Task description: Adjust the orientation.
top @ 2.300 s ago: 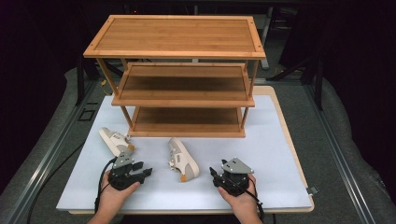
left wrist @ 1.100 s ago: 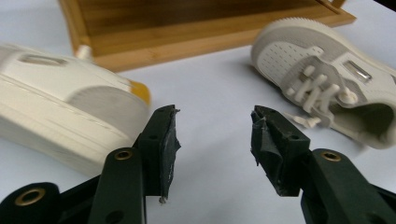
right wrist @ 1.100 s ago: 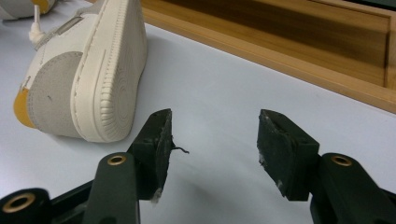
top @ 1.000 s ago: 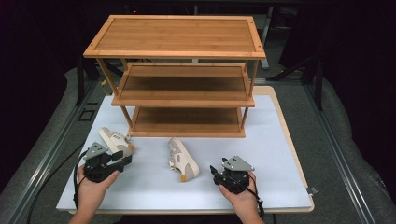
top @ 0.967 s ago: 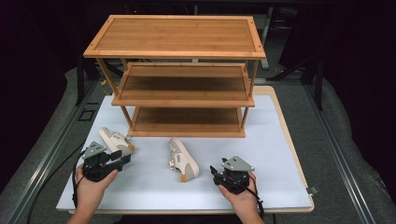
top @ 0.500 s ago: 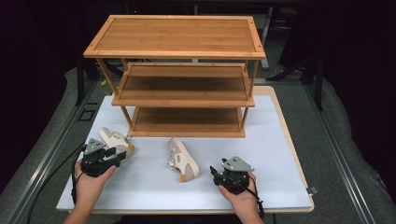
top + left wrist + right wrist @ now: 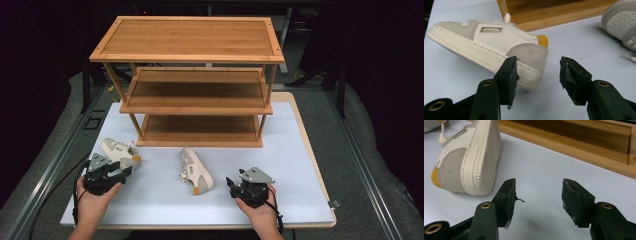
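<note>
A white and grey shoe (image 7: 119, 152) with a yellow heel tab stands upright on the white mat, left of the shelf's foot. My left gripper (image 7: 125, 170) sits just behind its heel (image 7: 529, 56). Its jaws have just been opening, and they are open with nothing pinched between them (image 7: 537, 72). The matching shoe (image 7: 196, 170) lies on its side in the middle of the mat, its sole (image 7: 482, 157) facing my right gripper (image 7: 539, 192). That gripper (image 7: 231, 183) is open, holds nothing and rests a short way right of the shoe.
A three-tier wooden shelf (image 7: 195, 90) stands at the back of the white mat (image 7: 300, 150), all tiers bare. Its bottom board (image 7: 574, 142) runs past the tipped shoe. Grey floor and a metal rail border the table on the left.
My left gripper moved left across the mat and a little forward, coming up behind the upright shoe's heel. Both shoes and the right gripper stayed put.
</note>
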The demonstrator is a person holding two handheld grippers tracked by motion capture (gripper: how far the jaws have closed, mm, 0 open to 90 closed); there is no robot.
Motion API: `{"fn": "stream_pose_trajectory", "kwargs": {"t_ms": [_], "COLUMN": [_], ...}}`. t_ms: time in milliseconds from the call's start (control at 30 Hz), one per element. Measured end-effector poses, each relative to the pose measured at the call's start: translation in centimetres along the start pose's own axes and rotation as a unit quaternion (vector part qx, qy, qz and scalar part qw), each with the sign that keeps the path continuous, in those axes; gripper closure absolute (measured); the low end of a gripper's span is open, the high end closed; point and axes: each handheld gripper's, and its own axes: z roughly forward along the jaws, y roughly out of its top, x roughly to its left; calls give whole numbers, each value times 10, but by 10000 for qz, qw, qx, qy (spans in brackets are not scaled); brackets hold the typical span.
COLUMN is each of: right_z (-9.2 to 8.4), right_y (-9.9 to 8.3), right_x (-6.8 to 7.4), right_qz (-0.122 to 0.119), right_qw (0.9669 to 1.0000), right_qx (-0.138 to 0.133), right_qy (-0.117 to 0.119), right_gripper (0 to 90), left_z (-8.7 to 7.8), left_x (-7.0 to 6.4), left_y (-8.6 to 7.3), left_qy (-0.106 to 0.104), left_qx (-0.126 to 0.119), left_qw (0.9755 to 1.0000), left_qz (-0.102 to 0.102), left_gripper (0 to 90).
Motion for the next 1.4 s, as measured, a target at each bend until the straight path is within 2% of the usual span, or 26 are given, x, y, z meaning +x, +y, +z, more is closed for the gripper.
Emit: {"fn": "stream_pose_trajectory", "kwargs": {"t_ms": [433, 567, 600, 700, 867, 1000, 1100, 1200, 1267, 1400], "right_z": [-1, -1, -2, -1, -2, -1, -1, -1, 0, 0], "right_y": [0, 0, 0, 0, 0, 0, 0, -1, -1, -1], "right_x": [-1, 0, 0, 0, 0, 0, 0, 1, 1, 1], "right_qz": [37, 32, 25, 34, 27, 30, 36, 42, 18, 10], "right_qw": [10000, 10000, 10000, 10000, 10000, 10000, 10000, 10000, 10000, 10000], "right_qx": [-22, -30, 17, -26, -37, -42, -38, -31, -31, -25], "right_qy": [-25, -25, -31, -33, -31, -25, -28, -20, -24, -9], "right_gripper": [449, 449, 449, 449, 448, 449, 449, 449, 449, 449], "left_z": [-10, -13, -13, -14, -20, -22, -22, -20, -17, -12], "left_x": [11, 14, 16, 19, 22, 27, 31, 34, 37, 42], "left_y": [-18, -26, -28, -32, -28, -25, -21, -16, -13, -8], "left_qy": [37, 54, -3, -9, 104, 236, 491, 606, 624, 501], "left_qx": [206, 326, 389, 381, 147, 69, 49, -7, -46, -89], "left_qw": [9985, 9977, 9972, 9969, 9969, 9959, 9953, 9941, 9931, 9919], "left_qz": [-505, -591, -637, -686, -764, -872, -835, -898, -995, -1164], "left_gripper": [420, 416, 415, 415, 415, 412, 399, 376, 367, 334]}}
